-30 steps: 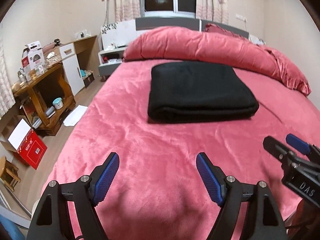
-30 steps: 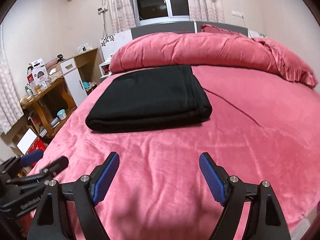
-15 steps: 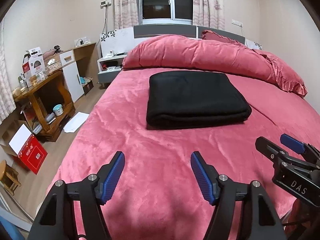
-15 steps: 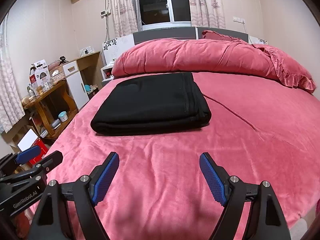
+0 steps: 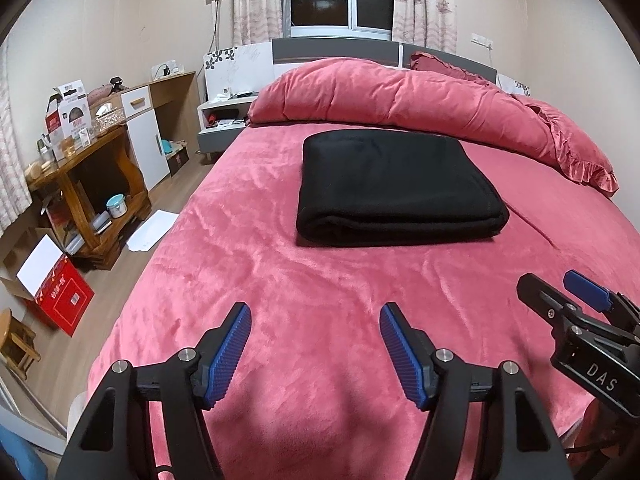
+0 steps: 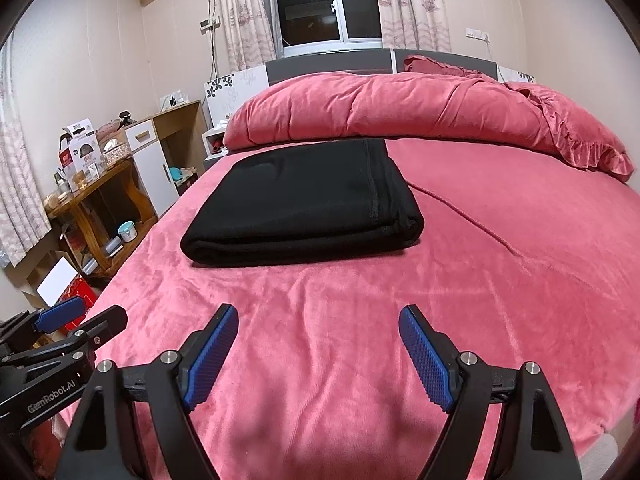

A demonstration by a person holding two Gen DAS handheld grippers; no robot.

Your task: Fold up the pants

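Black pants (image 5: 394, 188) lie folded into a thick rectangle on the pink bed (image 5: 280, 280), also in the right wrist view (image 6: 304, 204). My left gripper (image 5: 316, 316) is open and empty, held over the bed's near part, well short of the pants. My right gripper (image 6: 318, 318) is open and empty, also short of the pants. The right gripper shows at the right edge of the left wrist view (image 5: 568, 296). The left gripper shows at the left edge of the right wrist view (image 6: 80, 320).
A rolled pink duvet (image 5: 400, 100) and pillow (image 5: 576, 148) lie beyond the pants by the headboard. Left of the bed stand a wooden table (image 5: 84, 184), a white cabinet (image 5: 148, 136), a nightstand (image 5: 224, 116) and a red box (image 5: 60, 296) on the floor.
Both grippers have pulled back and risen away from the folded pants, which now look farther off. The pants have not moved. Both grippers stayed open.
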